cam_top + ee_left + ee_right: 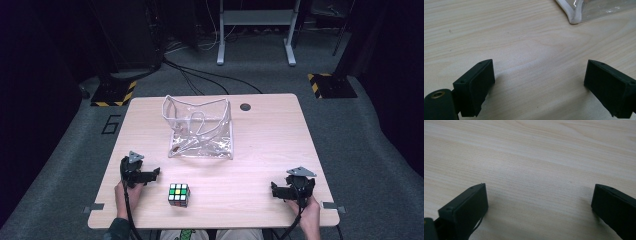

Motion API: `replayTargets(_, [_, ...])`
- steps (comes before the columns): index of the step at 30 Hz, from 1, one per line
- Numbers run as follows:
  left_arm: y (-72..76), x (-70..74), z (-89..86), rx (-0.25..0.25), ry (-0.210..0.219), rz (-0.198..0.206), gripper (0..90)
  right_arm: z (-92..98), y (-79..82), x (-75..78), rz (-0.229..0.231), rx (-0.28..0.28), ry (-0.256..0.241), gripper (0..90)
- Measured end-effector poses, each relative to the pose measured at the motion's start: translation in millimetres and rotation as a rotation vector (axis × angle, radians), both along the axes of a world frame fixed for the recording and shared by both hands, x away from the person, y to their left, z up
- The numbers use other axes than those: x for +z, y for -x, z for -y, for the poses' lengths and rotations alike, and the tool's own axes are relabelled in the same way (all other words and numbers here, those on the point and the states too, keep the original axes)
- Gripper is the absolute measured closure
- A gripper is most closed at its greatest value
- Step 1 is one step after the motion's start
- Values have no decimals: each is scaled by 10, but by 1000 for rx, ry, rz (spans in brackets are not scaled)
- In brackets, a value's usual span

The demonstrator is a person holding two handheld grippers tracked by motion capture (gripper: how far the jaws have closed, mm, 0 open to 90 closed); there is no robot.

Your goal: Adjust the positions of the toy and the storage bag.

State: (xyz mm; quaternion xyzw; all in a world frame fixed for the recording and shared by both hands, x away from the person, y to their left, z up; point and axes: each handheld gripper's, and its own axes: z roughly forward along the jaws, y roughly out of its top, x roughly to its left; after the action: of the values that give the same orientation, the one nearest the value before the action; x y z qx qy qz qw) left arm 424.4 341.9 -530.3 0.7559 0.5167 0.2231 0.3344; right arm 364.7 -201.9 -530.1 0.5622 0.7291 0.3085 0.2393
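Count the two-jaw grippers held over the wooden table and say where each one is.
2. The left black two-jaw gripper is near the table's front left, beside the multicoloured puzzle cube. The right black two-jaw gripper is near the front right corner. None seems hidden.

The puzzle cube (179, 194) sits flat near the table's 6 o'clock edge, with yellow, green and white stickers on top. The clear plastic bag (200, 128) stands open at its 12 o'clock, well apart.
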Motion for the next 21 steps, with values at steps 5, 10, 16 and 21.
replayTargets(5, [-4,-2,-1,-2,2,2,95,-4,5,0,1,-4,4,0])
replayTargets(10, [-11,1,-4,-9,2,0,95,-44,-10,7,0,8,14,0])
replayTargets(16, [-33,4,14,8,1,-3,97,-52,-44,25,-31,13,6,0])
replayTargets(21, [-36,10,16,12,3,-8,104,-77,-54,49,-42,18,31,0])
